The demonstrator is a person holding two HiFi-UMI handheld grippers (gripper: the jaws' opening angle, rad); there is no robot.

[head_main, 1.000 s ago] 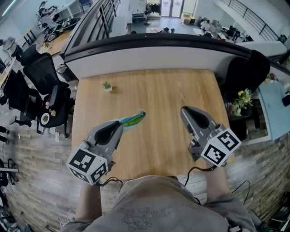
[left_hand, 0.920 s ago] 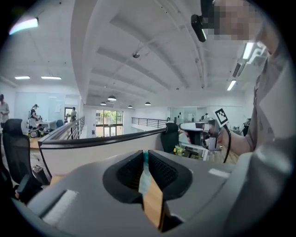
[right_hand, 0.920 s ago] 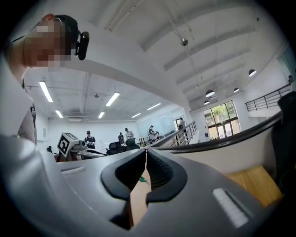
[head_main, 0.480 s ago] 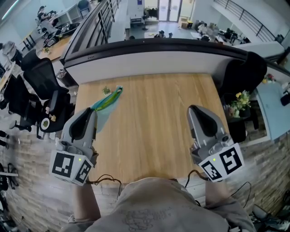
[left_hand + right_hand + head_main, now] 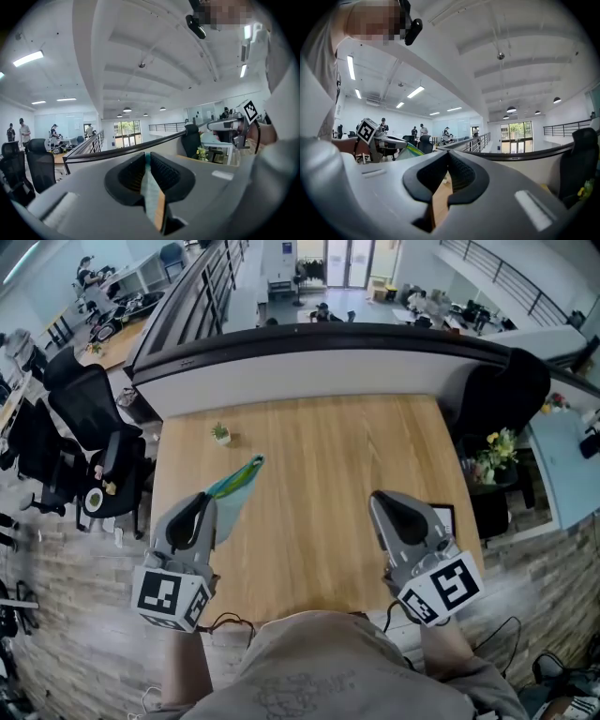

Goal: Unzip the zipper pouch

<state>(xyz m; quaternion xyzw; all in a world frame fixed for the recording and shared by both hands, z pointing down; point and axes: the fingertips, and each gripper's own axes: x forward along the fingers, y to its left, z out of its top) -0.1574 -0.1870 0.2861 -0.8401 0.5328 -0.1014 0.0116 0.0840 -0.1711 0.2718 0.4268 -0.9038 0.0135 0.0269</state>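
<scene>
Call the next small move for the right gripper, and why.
Probably open the right gripper and bring it across toward the zipper pouch: its jaws are shut on nothing and it sits well apart from the pouch, which the left gripper clamps by one end. The zipper pull isn't discernible yet.

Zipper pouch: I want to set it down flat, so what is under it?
The wooden table, near its left edge; bare wood shows around the zipper pouch, held in the left gripper. The patch directly beneath it is hidden.
</scene>
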